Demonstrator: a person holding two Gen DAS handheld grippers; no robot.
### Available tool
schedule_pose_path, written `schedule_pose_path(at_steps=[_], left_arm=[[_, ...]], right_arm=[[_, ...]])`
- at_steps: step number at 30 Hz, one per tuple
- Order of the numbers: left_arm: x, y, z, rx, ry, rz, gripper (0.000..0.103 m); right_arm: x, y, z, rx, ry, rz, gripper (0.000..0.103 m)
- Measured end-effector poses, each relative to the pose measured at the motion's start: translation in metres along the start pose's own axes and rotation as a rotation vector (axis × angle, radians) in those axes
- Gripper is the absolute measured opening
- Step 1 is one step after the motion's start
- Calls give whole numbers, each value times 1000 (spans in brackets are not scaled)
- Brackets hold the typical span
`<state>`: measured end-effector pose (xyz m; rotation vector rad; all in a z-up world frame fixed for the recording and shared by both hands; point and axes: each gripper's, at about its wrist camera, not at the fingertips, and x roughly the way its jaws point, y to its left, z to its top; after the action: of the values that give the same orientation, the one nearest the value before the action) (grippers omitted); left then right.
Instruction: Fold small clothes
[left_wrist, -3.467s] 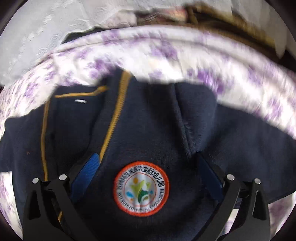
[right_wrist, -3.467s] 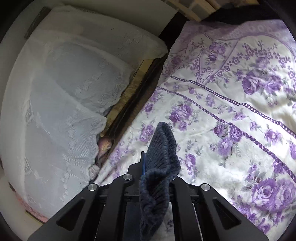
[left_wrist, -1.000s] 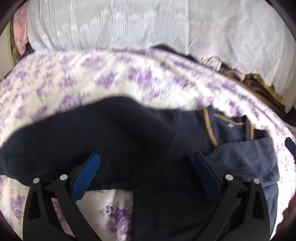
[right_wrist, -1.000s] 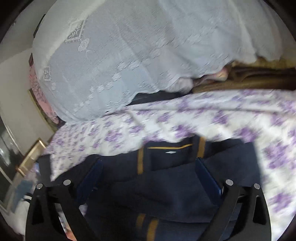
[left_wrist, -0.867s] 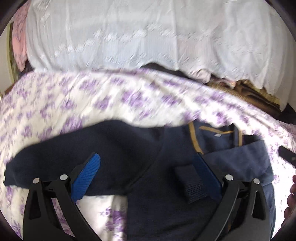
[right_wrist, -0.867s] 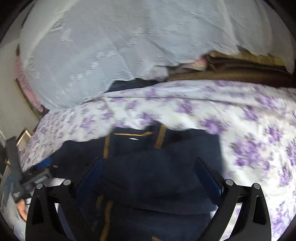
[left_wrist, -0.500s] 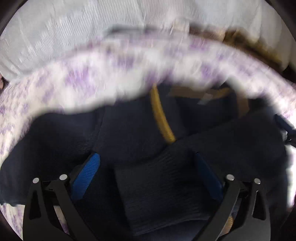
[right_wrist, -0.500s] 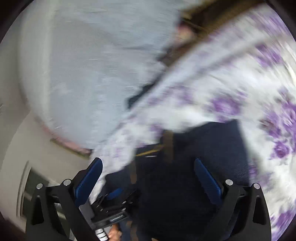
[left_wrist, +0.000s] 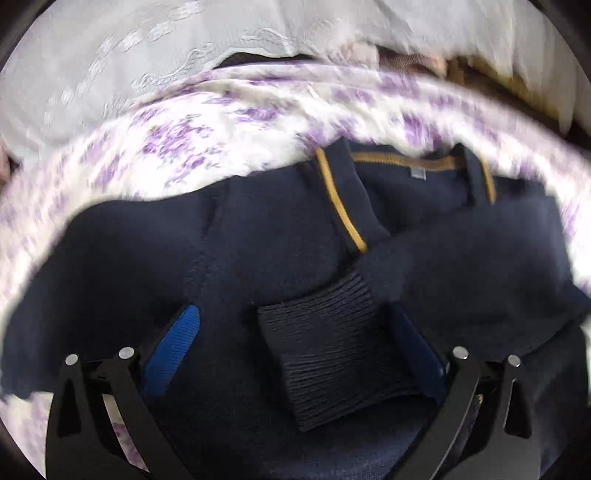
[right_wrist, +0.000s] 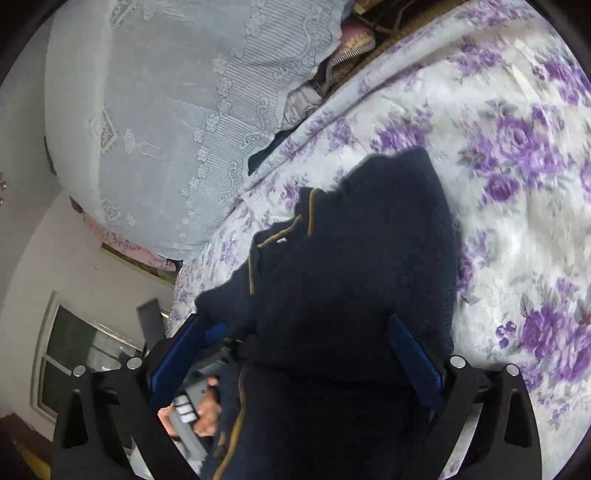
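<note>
- The left claw (left_wrist: 301, 343) is seen at the bottom of the left wrist view. It is spread wide, and nothing is pinched by its blue pads (left_wrist: 173, 349).
- A ribbed cuff (left_wrist: 332, 354) is seen between the two fingers, low in the middle of the frame. It is laid on top of the dark blue sweater (left_wrist: 229, 251).
- The sleeve joined to the cuff is laid across the sweater toward the right side of the frame.
- A yellow stripe (left_wrist: 341, 210) is seen along the neck, up and right of the middle.
- The sweater is spread on a bed sheet with purple flowers (left_wrist: 207, 122), seen across the upper half.
- A white lace cloth (left_wrist: 110, 55) is seen at the top.
- The right claw (right_wrist: 295, 350) is seen at the bottom of the right wrist view. It is also spread wide, and nothing is held by it.
- The sweater (right_wrist: 362, 266) is seen in the middle of that frame, with the flowered sheet (right_wrist: 517, 147) on the right.
- The person's left hand (right_wrist: 208, 410) is seen at the lower left, wrapped around a grey handle.
- A window (right_wrist: 74, 362) is seen at the far left.
</note>
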<state>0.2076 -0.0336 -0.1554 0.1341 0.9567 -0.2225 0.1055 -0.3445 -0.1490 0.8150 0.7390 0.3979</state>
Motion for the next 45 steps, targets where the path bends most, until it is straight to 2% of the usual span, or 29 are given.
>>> schedule_pose_path(at_steps=[2, 4, 6, 7, 10, 11, 12, 14, 16, 19, 20, 21, 22, 23, 28, 30, 31, 33, 34, 35, 36, 37, 39, 40, 42, 43, 44, 45], left_arm=[[-5, 4, 1, -5, 14, 8, 99], [-19, 8, 1, -24, -31, 40, 99], [-24, 11, 9, -42, -67, 37, 99], [-20, 12, 14, -50, -58, 42, 99], [12, 13, 25, -77, 38, 73, 99], [19, 16, 25, -87, 41, 65, 99], [18, 20, 23, -108, 14, 61, 99], [14, 19, 23, -95, 18, 61, 99], [0, 23, 17, -101, 3, 52, 99], [-16, 34, 1, -97, -7, 8, 99], [-17, 40, -5, -100, 0, 11, 99], [-17, 49, -10, -118, 14, 18, 99], [-20, 60, -17, -146, 19, -3, 99], [-26, 68, -22, -176, 18, -23, 99], [-76, 124, -48, -305, -65, -29, 99], [-87, 156, -62, -391, -80, -4, 99], [-89, 181, -74, -467, -74, -15, 99], [-84, 222, -97, -617, -26, -64, 98], [-78, 249, -113, -736, -19, -152, 98], [-77, 265, -120, -813, -56, -255, 98], [-77, 274, -123, -857, -83, -300, 98], [-76, 284, -123, -921, -103, -334, 98], [-66, 298, -114, -985, -126, -346, 98], [-63, 301, -110, -994, -135, -336, 96], [-57, 306, -100, -1006, -147, -256, 68], [-54, 308, -96, -1000, -149, -232, 38], [-51, 311, -96, -1001, -148, -234, 19], [-48, 316, -99, -1011, -147, -246, 18]], right_arm=[[-4, 7, 0, 6, -1, -40, 99], [-11, 21, 0, -24, -34, -67, 100], [-12, 42, 10, -88, -75, -30, 100], [-10, 46, 15, -90, -76, -10, 100], [28, 35, 35, -9, 2, 69, 100], [42, 25, 38, 37, 33, 68, 100], [59, 10, 38, 77, 66, 26, 97], [56, 18, 30, -34, 28, -27, 98], [46, 37, 15, -102, 37, -89, 99], [33, 66, -10, -219, 59, -42, 99], [36, 66, -15, -212, 86, -37, 99], [47, 59, -21, -184, 144, -72, 100], [57, 50, -25, -174, 182, -87, 100], [53, 50, -29, -209, 143, -68, 99], [39, 50, -40, -220, 103, -63, 100], [36, 49, -43, -216, 88, -50, 100], [34, 48, -44, -212, 86, -46, 100], [29, 47, -46, -206, 73, -39, 100], [28, 47, -46, -204, 67, -38, 100], [26, 48, -48, -202, 65, -39, 100], [25, 49, -51, -204, 65, -44, 100], [25, 50, -53, -207, 63, -50, 100], [25, 50, -54, -214, 66, -64, 100], [26, 50, -53, -216, 67, -67, 100], [24, 50, -53, -214, 64, -62, 99], [22, 49, -53, -206, 53, -54, 99], [19, 48, -53, -199, 39, -52, 99], [14, 48, -53, -192, 14, -59, 99]])
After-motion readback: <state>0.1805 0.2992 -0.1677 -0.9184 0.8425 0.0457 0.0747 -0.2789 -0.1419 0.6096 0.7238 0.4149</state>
